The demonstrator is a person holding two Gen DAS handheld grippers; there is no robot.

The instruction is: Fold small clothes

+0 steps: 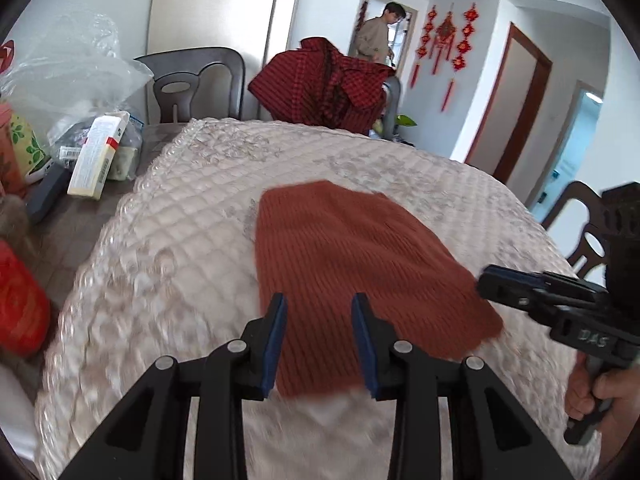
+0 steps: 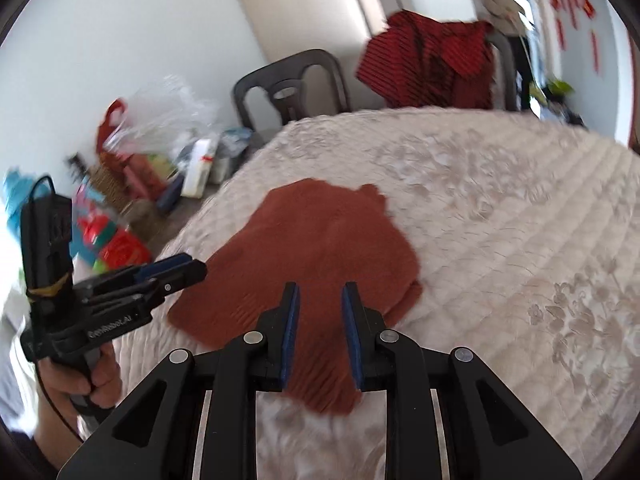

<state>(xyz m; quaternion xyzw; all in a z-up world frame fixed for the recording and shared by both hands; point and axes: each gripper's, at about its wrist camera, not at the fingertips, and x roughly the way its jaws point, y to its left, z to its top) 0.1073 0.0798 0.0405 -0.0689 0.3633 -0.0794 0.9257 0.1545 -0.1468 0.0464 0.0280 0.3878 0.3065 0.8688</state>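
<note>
Left tool (image 1: 319, 308) agape, ribbed rust knit (image 1: 352, 264), quilted cover (image 1: 168, 240)

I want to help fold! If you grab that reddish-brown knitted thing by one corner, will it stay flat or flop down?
Probably flop: the knitted garment lies limp and flat on the quilted cover, with soft wavy edges. It looks thin, so likely light. Its ribbed knit should grip the blue pads rather than slip.

Bright daylight, motion blur, fisheye-warped edges
</note>
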